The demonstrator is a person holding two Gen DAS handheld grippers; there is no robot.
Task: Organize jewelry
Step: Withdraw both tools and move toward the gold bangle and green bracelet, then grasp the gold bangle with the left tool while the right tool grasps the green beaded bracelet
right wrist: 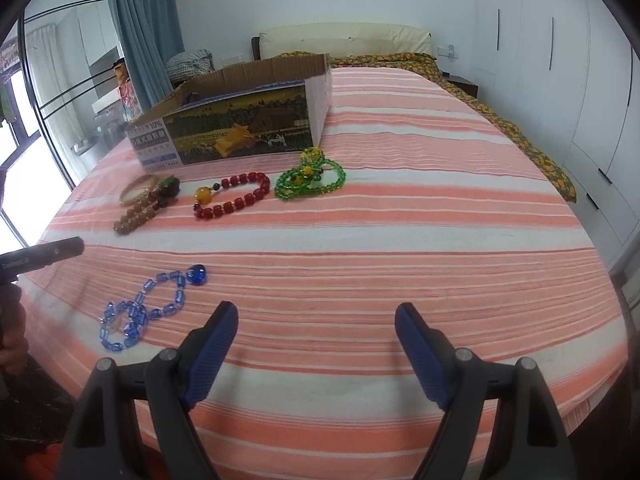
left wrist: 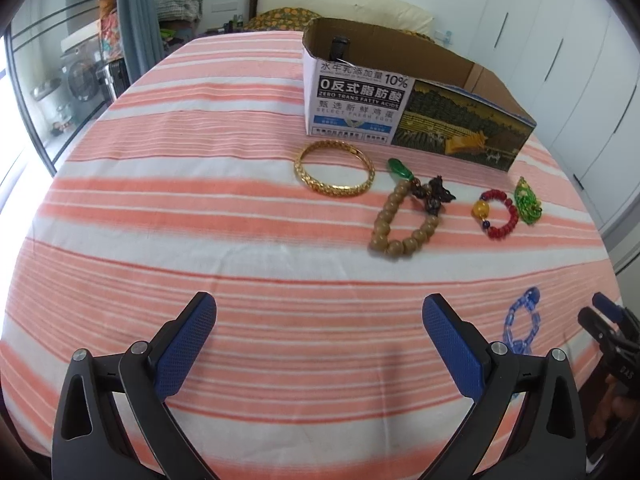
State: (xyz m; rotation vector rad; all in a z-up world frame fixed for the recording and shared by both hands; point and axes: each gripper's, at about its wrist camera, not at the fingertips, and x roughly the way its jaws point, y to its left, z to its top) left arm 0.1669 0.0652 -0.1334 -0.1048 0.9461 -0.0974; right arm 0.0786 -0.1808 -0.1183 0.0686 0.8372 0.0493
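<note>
Five pieces lie on the striped bedcover (left wrist: 160, 216) in front of the open box (left wrist: 404, 108); none is boxed yet as far as I can judge, though a dark item inside the box is too hidden to name.

Claw state: I hold the left claw (left wrist: 320, 344) wide, nothing between the pads. I hold the right claw (right wrist: 316, 344) wide as well, also empty. Both hang above bare cover.

Layout, left wrist view, clock directions from the left claw:
- Gold bangle (left wrist: 334, 169): 12 o'clock, near the box front.
- Brown beads (left wrist: 400, 224): 1 o'clock, with a green and dark charm at their far end.
- Red beads (left wrist: 496, 214): 1 to 2 o'clock, touching or just beside the green beads (left wrist: 527, 202); I cannot tell which.
- Blue beads (left wrist: 520, 324): 3 o'clock, just beside the right finger.

From the right claw, the blue beads (right wrist: 148, 312) lie at 9 to 10 o'clock, near. The red beads (right wrist: 234, 196) sit at 11 o'clock and the green beads (right wrist: 310, 178) at 12, both well apart from the pads.

Step in hand, as I judge it: select and approach a first piece. The blue beads are nearest both claws. Procedure:
1. Centre one strand section between the pads, not the loose heap.
2. Lower until the tips meet the cover without snagging it.
3. Close fully; glass beads may slip.
4. Lift clear before carrying to the box.
</note>
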